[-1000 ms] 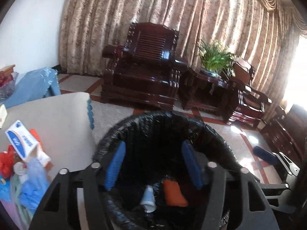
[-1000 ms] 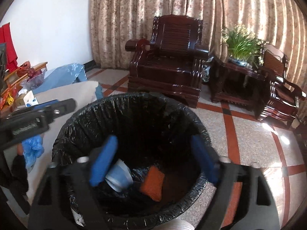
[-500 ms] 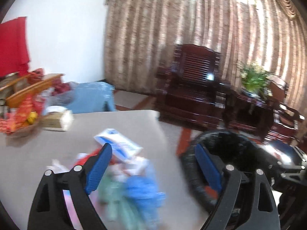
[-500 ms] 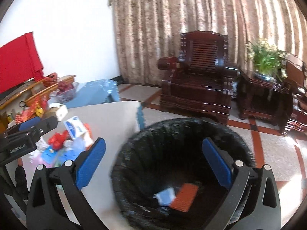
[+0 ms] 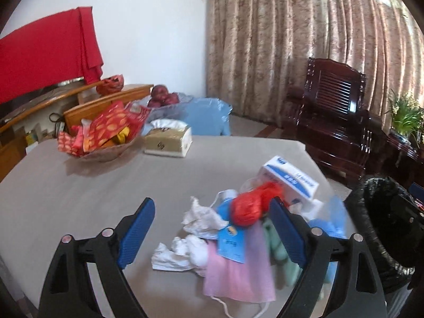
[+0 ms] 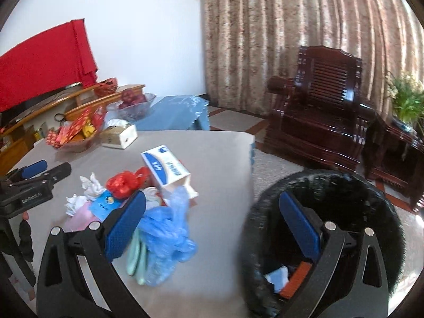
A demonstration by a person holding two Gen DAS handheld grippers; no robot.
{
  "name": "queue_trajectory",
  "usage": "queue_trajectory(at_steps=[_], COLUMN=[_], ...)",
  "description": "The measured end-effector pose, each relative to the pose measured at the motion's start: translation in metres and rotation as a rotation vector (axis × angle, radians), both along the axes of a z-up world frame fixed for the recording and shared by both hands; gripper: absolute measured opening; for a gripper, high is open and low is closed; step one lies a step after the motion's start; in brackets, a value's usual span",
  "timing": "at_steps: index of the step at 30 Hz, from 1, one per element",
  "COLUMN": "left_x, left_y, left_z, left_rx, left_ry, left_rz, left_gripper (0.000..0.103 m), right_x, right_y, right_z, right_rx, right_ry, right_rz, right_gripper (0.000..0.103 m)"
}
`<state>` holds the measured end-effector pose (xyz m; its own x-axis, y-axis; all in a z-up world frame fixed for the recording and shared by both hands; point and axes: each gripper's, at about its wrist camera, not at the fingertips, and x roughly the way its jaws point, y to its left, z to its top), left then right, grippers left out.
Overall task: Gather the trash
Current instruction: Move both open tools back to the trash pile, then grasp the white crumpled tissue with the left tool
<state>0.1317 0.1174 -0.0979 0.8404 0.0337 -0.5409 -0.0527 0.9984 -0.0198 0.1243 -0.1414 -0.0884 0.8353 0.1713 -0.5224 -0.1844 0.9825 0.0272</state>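
A heap of trash lies on the grey table (image 5: 79, 198): crumpled white tissues (image 5: 201, 217), a red plastic wad (image 5: 249, 206), a pink mask (image 5: 235, 273), a blue card (image 5: 232, 241), a blue-white box (image 5: 288, 180) and blue plastic gloves (image 6: 169, 228). My left gripper (image 5: 212, 235) is open and empty, just above the heap's near side. My right gripper (image 6: 214, 228) is open and empty, between the heap and the black-lined trash bin (image 6: 371, 193), which holds an orange item (image 6: 296, 278) and a pale blue piece (image 6: 277, 278). The bin also shows in the left wrist view (image 5: 381, 212).
A bowl of red snack packets (image 5: 100, 135) and a tissue box (image 5: 168, 140) stand at the table's far side. Dark wooden armchairs (image 6: 318, 106), a potted plant (image 6: 405, 100) and curtains lie beyond. The left gripper's body (image 6: 29, 185) shows at the right wrist view's left edge.
Both grippers have swung left, away from above the bin toward the table. The trash heap now lies in front of the left gripper; the bin has shifted to the right.
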Motion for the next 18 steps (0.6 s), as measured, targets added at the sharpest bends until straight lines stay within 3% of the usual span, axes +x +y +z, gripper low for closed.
queue_trajectory(at_steps=[14,16,18], left_x=[0.068,0.072,0.076], left_y=[0.019,0.020,0.023], left_z=[-0.057,-0.064,-0.070], left_rx=[-0.062,-0.083,-0.121], left_ry=[0.175,0.204,0.237], left_rz=[0.015,0.007,-0.001], left_gripper=[0.084,0.071,0.046], right_x=[0.037,0.042,0.047], right_y=[0.034,0.035,0.037], right_z=[-0.018,-0.020,-0.022], right_rx=[-0.034,-0.036,-0.040], right_ry=[0.039,0.043,0.045], right_rz=[0.040,0.040,0.040], right_gripper=[0.098,0.098,0.098])
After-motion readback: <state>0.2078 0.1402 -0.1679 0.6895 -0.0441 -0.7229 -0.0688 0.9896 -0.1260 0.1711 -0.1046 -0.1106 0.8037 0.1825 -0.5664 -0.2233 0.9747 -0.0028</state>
